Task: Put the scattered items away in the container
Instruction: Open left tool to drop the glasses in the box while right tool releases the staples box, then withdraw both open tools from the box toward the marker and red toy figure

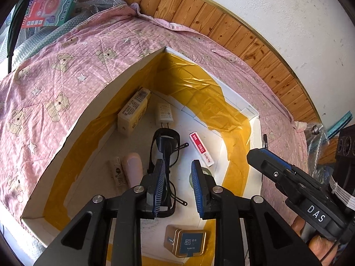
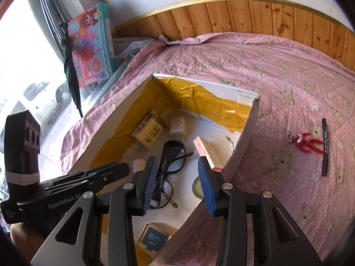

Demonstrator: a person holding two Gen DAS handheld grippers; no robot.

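Both grippers' fingers gape empty over the box (image 2: 244, 133) — glasses (image 1: 165, 146) (partly hidden) inside.

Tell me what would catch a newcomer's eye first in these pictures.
Probably the white box lined with shiny yellow tape, sitting on a pink teddy-bear quilt. Black glasses lie in the middle of its floor among small packets. Out on the quilt to the right, a red keychain figure lies beside a black marker.

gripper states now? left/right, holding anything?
Left tool: open, empty, above the glasses in the box.
Right tool: open, empty, over the box's edge.
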